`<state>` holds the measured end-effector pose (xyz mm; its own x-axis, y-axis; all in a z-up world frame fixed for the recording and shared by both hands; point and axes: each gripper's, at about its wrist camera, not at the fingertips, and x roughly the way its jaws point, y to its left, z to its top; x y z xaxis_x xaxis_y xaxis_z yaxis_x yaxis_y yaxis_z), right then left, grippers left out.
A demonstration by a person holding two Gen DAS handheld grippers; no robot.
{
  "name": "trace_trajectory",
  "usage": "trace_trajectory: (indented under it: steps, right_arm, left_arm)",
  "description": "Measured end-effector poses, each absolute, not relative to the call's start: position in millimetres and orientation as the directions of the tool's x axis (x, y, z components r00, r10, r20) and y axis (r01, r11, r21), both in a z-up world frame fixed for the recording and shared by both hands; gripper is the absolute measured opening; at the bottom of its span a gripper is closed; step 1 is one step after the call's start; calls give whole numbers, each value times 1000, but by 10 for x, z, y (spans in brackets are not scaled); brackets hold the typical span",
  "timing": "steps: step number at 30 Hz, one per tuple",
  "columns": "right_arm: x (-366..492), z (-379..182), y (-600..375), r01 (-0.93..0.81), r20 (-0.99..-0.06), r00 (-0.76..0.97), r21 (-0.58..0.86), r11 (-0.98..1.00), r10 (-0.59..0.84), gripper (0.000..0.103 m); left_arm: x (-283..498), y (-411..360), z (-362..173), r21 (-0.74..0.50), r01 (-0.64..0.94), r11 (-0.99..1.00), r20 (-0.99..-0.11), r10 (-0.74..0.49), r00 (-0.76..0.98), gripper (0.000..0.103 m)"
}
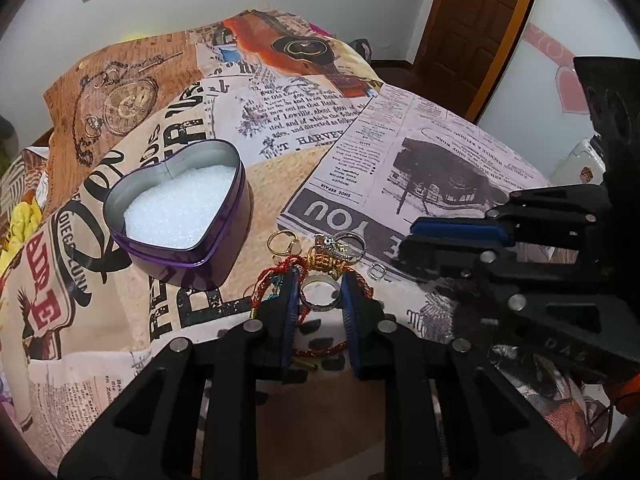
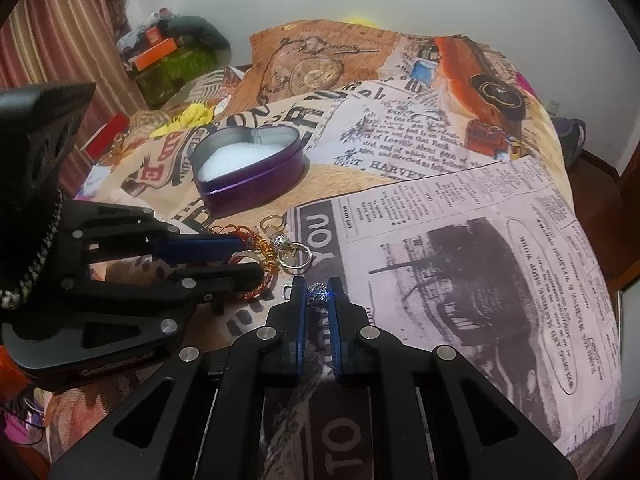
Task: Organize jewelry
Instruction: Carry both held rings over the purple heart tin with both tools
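Note:
A purple heart-shaped tin (image 1: 188,256) with white foam inside stands open on the printed cloth; it also shows in the right wrist view (image 2: 256,192). A small heap of jewelry lies right of it: gold rings (image 1: 282,240), a stone ring (image 1: 332,245), a red cord bracelet (image 1: 276,280), a small link (image 1: 377,271). My left gripper (image 1: 320,294) has its jaws around a silver band ring (image 1: 320,298). My right gripper (image 2: 318,294) is shut on a small sparkly ring (image 2: 318,291), just right of the heap.
The printed newspaper-pattern cloth (image 1: 420,168) covers a bed. A brown door (image 1: 472,12) stands at the back right. Clutter with green and orange boxes (image 2: 168,60) lies by a striped curtain (image 2: 60,32) at the far left.

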<state>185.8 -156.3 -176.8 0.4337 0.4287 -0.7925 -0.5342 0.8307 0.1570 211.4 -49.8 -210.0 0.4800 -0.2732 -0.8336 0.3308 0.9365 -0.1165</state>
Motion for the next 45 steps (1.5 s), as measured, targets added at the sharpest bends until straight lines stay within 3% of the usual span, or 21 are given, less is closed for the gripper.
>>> trace_trajectory:
  steps: [27,45]
  right_arm:
    - [1690,-1039,-1370,-520,-687,577,109,847,443,9]
    - [2029,-916,-1141,-514,-634,609,142,846,476,9]
  left_arm:
    - [1751,101,-1347,-129,211,969,-706,-239,667,21]
    - [2056,452,-1356,-146,140,979,-669,-202,716,21]
